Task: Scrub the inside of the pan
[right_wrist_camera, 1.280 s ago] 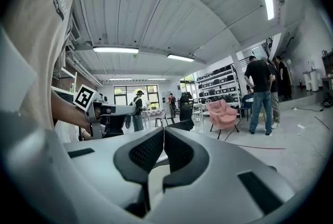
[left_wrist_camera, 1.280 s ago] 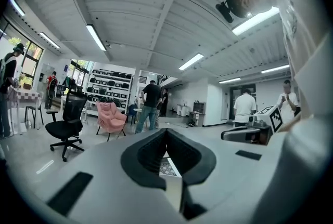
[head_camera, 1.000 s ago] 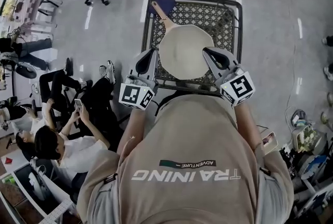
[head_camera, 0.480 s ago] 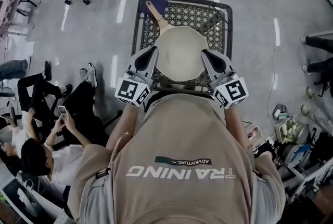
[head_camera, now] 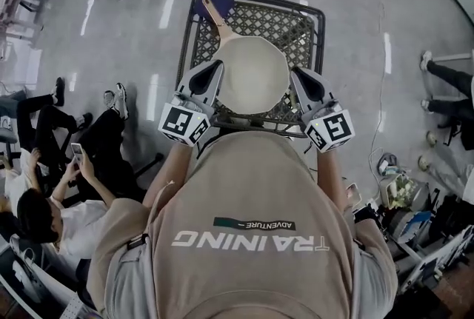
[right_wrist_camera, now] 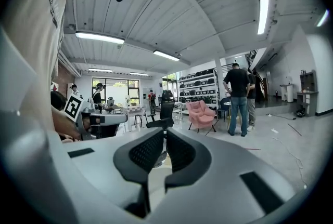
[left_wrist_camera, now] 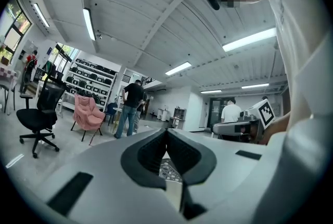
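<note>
Grey polished floor, open workroom. Black lattice-top table [head_camera: 302, 20] just ahead. Pan [head_camera: 252, 77] sits on it: round, pale matte interior, light wooden handle [head_camera: 219, 21] angled far-left. Left gripper [head_camera: 214, 72] and right gripper [head_camera: 298, 77] flank its near rim, both jaws closed together, empty.

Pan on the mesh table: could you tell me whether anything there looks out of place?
Nothing stands out: the pan sits flat on the mesh table, empty, its handle lying over a blue cloth.
</note>
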`<control>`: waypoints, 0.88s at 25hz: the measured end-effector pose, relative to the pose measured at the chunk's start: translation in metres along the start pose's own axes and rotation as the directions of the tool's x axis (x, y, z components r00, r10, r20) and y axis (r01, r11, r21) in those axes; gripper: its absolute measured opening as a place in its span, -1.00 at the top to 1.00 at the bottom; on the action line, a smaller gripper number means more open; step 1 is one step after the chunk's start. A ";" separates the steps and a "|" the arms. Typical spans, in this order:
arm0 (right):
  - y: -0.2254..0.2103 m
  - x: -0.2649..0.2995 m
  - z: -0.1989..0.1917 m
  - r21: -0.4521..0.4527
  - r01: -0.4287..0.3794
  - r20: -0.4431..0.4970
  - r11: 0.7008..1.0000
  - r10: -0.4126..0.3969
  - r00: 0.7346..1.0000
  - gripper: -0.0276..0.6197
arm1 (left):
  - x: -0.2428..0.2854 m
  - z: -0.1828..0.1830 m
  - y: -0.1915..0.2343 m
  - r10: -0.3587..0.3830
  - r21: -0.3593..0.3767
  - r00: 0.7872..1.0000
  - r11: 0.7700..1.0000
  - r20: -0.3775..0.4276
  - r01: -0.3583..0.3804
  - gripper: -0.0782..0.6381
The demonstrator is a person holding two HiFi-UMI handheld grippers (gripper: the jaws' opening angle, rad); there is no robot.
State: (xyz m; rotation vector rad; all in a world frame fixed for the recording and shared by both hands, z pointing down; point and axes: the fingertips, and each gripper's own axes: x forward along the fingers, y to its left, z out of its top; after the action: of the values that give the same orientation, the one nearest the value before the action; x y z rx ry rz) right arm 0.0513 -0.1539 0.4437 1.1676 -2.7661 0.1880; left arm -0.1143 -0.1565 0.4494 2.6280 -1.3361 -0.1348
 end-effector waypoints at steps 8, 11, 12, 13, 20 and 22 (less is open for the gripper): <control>-0.028 0.000 -0.011 0.011 -0.030 0.010 0.999 0.030 0.999 0.85 | 0.007 -0.003 -0.004 0.056 0.059 0.998 0.997 -0.013 -0.055 0.73; -0.033 -0.001 -0.008 -0.007 -0.043 0.018 0.999 0.043 0.999 0.86 | 0.006 0.001 0.003 0.088 0.075 0.996 0.993 -0.016 -0.086 0.73; -0.034 0.000 -0.006 -0.009 -0.050 0.022 0.999 0.050 0.999 0.86 | 0.007 0.005 0.006 0.095 0.081 0.995 0.992 -0.015 -0.093 0.73; -0.034 0.000 -0.003 -0.009 -0.059 0.027 0.998 0.060 0.998 0.86 | 0.008 0.009 0.008 0.101 0.094 0.995 0.991 -0.013 -0.099 0.73; -0.033 0.014 0.010 -0.079 -0.143 0.050 0.987 0.147 0.988 0.86 | 0.022 0.023 0.017 0.147 0.085 0.989 0.985 0.033 -0.149 0.73; -0.036 0.017 0.012 -0.078 -0.148 0.054 0.986 0.152 0.987 0.86 | 0.025 0.027 0.015 0.142 0.085 0.989 0.986 0.034 -0.145 0.73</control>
State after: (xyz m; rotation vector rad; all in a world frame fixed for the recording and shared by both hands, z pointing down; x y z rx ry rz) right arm 0.0642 -0.1929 0.4369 0.9633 -2.8871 0.0657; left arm -0.1158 -0.1886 0.4263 2.5963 -1.5690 -0.0943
